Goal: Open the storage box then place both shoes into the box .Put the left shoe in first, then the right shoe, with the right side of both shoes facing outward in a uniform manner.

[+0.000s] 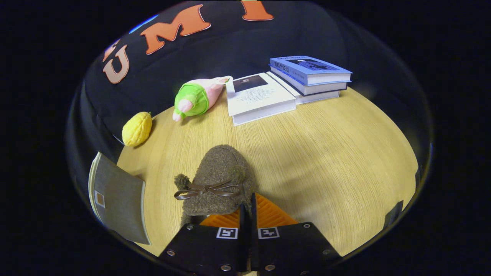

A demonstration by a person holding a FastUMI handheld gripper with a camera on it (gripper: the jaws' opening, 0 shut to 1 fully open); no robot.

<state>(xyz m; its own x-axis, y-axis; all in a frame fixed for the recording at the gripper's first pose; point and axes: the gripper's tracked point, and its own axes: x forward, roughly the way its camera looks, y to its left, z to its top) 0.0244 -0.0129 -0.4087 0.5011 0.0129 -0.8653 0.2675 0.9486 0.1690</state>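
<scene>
Looking forward along the fingers, we are seeing the gripper (246, 209) at the bottom centre of the frame with its two fingers drawn together, almost no gap showing between them. They are pinching the rear edge of a brown fuzzy fleece shoe (218, 180), which is sitting just ahead of them and slightly to their left, its rounded toe pointing away toward the middle of the frame. A thin dark brown bow (207, 189) is lying across the top of the shoe. Whether the shoe is resting on the light wooden surface (326, 153) or hanging just above it, we cannot tell.

At the lower left of the frame, beside the shoe and apart from it, we are seeing a grey fabric-covered flat panel with pale edging (117, 201); it is cut off by the view, so we cannot tell what it belongs to.

Beyond the shoe, toward the upper left of the frame, a yellow bumpy lemon-shaped toy (137, 128) is lying at the far edge of the surface. To its right a pink plush toy in a green garment (195, 97) is lying on its side. Just beside the plush, in the upper centre, a thick white book (259, 97) is lying flat, and right next to it, toward the upper right, a blue-covered book (308, 69) is topping a stack of books. The right half of the surface is bare wood grain.
</scene>
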